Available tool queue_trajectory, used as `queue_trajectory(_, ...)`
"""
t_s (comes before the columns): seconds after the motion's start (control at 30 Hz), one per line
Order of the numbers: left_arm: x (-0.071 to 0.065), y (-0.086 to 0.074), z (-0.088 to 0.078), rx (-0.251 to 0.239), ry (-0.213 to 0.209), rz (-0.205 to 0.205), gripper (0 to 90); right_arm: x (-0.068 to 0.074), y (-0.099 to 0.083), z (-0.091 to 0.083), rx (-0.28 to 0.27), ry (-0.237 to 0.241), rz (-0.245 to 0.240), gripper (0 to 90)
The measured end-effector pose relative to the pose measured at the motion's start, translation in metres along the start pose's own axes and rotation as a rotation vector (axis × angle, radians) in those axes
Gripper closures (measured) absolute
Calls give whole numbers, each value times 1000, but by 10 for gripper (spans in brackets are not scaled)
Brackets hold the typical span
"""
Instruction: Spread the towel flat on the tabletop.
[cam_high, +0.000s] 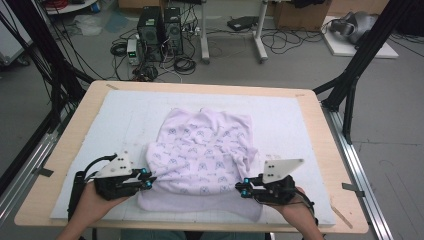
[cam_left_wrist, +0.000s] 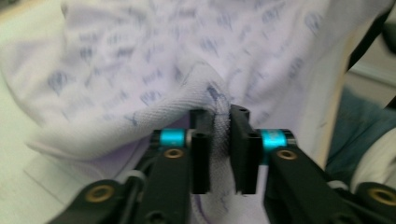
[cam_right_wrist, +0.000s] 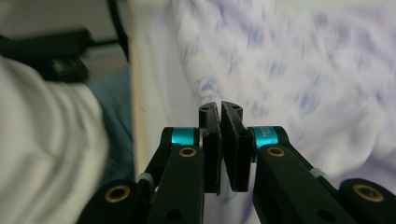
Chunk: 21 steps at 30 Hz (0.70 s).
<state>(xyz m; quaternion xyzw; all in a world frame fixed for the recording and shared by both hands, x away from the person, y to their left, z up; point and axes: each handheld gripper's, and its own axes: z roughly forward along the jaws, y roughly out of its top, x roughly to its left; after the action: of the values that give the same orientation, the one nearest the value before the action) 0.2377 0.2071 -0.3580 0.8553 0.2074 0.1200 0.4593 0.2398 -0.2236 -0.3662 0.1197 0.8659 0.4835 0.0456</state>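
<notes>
The pale lilac knitted garment with a small blue-violet print (cam_high: 202, 152) lies roughly in the middle of the white padded surface (cam_high: 290, 120), its near part folded over so that a plain lilac band (cam_high: 200, 202) sticks out toward the person along the front edge

The left tongs (cam_high: 148, 179) sit at the garment's left side, the right tongs (cam_high: 243, 189) at its right side, and both point inward toward each other across the cloth. So the garment lies between the 2 tongs, with its near fold running left to right from one to the other, and neither hand is closer to the cloth than the other: each is already on its own side of it

In the left gripper view, the left tongs (cam_left_wrist: 219, 135) are nearly closed, with a bunched pinch of the white-lilac fabric (cam_left_wrist: 219, 140) clamped between the pads. In the right gripper view, the right tongs (cam_right_wrist: 220, 126) are pressed almost together at the tips; a thin layer of cloth seems to be caught there, though motion blur makes that hard to confirm

I judge the coming move to be a paired lift or fold of this near section, and it depends on both pinches staying level along that left-to-right line, so the fold travels away from the person squarely instead of skewing toward one side
</notes>
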Motion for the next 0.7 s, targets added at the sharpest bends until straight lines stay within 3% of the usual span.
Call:
queue_trajectory(0.07, 1, 7, -3, -9, 10, 18, 655, 3, 10, -13, -57, -9, -6, 783)
queue_trajectory(0.13, 8, 9, 3, 5, 25, 19, 609, -1, 17, -18, -52, -52, -26, 731)
queue_trajectory(0.17, 11, 7, 7, 9, 24, 15, 590, -6, 18, -14, -27, -81, -23, 704)
queue_trajectory(0.3, 26, -8, 35, 48, 27, -29, 527, -29, 2, 14, 83, -107, 31, 617)
queue_trajectory(0.43, 36, -25, 61, 120, 18, -57, 495, -48, -25, 48, 171, -92, 99, 572)
queue_trajectory(0.5, 38, -32, 72, 158, 8, -71, 515, -51, -33, 61, 199, -79, 118, 569)
queue_trajectory(0.57, 38, -37, 80, 203, -6, -53, 574, -52, -37, 69, 241, -91, 111, 598)
queue_trajectory(0.7, 31, -37, 79, 217, -2, -11, 764, -53, -42, 71, 210, -49, 136, 756)
